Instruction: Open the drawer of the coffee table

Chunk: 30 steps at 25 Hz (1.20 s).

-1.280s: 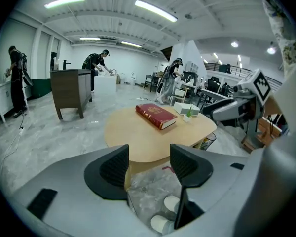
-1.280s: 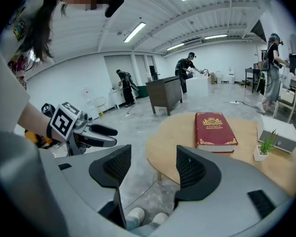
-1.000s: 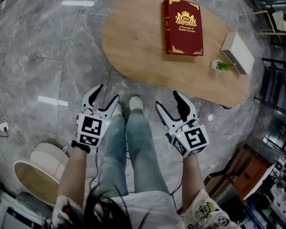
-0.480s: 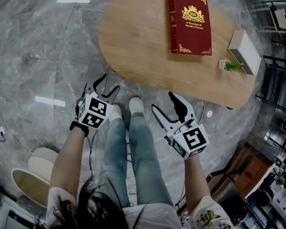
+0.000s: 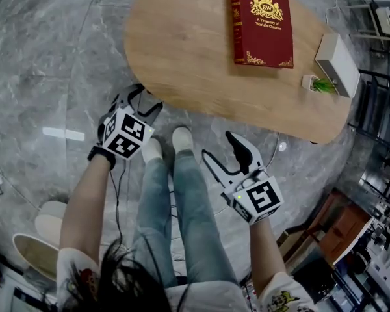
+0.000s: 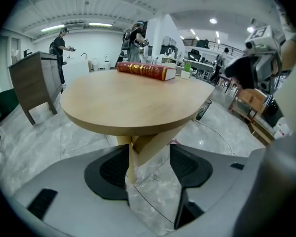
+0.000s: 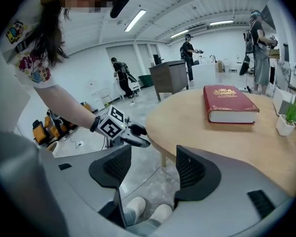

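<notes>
Head view, looking steeply down. The oval wooden table (image 5: 182,44) fills the upper centre; its near rim curves just ahead of the person's two pale shoes (image 5: 181,138). No view shows a drawer front.

The left tongs (image 5: 145,101) sit at the table's near-left rim, tips touching or just under the edge; which of the two cannot be told. In the left gripper view the left tongs (image 6: 148,167) stand apart with nothing between them. Through the gap show only the slanted table leg (image 6: 133,152), farther off, and bare floor. The table (image 6: 128,98) rim passes above the jaws.

The right tongs (image 5: 221,149) hover over the floor to the right of the shoes, short of the rim and apart from it. In the right gripper view the right tongs (image 7: 153,169) are likewise spread and empty, with the shoes (image 7: 138,209) below the gap and the left tongs (image 7: 142,136) ahead at the table (image 7: 187,112) edge.

On the table, well back from the near rim, lie:
- a red book (image 5: 261,21), flat, towards the far side;
- a white box (image 5: 338,64) along the right-hand edge;
- a small potted plant (image 5: 318,84) just beside the box.

The grey marble floor (image 5: 52,77) lies open to the left of the table. Brown furniture (image 5: 325,233) crowds the lower right, and round cream objects (image 5: 39,239) sit at the lower left.
</notes>
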Motion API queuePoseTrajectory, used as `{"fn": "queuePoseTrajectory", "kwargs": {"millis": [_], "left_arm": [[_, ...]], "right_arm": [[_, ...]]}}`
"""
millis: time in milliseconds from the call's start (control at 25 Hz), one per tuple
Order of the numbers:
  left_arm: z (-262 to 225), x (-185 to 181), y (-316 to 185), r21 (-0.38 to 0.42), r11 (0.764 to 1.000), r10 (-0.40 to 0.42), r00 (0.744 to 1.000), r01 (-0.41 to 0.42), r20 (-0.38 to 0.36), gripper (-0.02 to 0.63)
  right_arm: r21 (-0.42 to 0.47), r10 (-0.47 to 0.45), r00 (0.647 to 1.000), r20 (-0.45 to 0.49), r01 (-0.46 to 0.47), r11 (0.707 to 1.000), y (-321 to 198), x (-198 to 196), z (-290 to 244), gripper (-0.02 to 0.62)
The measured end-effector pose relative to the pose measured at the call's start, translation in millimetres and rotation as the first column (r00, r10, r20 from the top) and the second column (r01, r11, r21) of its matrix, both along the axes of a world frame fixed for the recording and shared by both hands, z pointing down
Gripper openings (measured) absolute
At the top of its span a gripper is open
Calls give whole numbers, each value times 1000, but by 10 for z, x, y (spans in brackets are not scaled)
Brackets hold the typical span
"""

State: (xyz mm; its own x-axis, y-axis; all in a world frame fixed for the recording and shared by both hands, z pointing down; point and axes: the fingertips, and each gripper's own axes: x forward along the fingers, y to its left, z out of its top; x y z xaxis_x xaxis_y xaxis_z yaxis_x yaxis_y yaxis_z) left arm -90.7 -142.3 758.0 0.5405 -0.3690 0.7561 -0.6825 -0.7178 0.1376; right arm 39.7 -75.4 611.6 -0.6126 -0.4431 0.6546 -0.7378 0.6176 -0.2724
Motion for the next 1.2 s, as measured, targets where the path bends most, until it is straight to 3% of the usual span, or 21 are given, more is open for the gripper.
{"fn": "queuePoseTrajectory", "kwargs": {"millis": [160,360,600,840,1080,1200], "left_arm": [[43,25,-50,-15,1000,-2,1000,2,-20,233],[61,1,-114,-23,1000,7,1000,-7,-26,149],[61,-27,-94,13,993,113,993,-114,15,121],[56,-59,-38,60,972,224,973,-227,52,95],[33,-62,-7,82,962,257,965,-261,57,83],[22,-66,1,102,944,304,948,-312,90,75]], "right_arm": [[-14,6,1000,1,-6,1000,27,35,35,250],[-25,22,1000,7,-22,999,-3,67,33,250],[-37,18,1000,-2,-18,999,32,61,84,250],[-50,16,1000,-12,-16,999,49,15,113,250],[-46,0,1000,-18,-1,999,31,-22,110,250],[-50,-7,1000,-18,6,999,43,-51,113,250]]}}
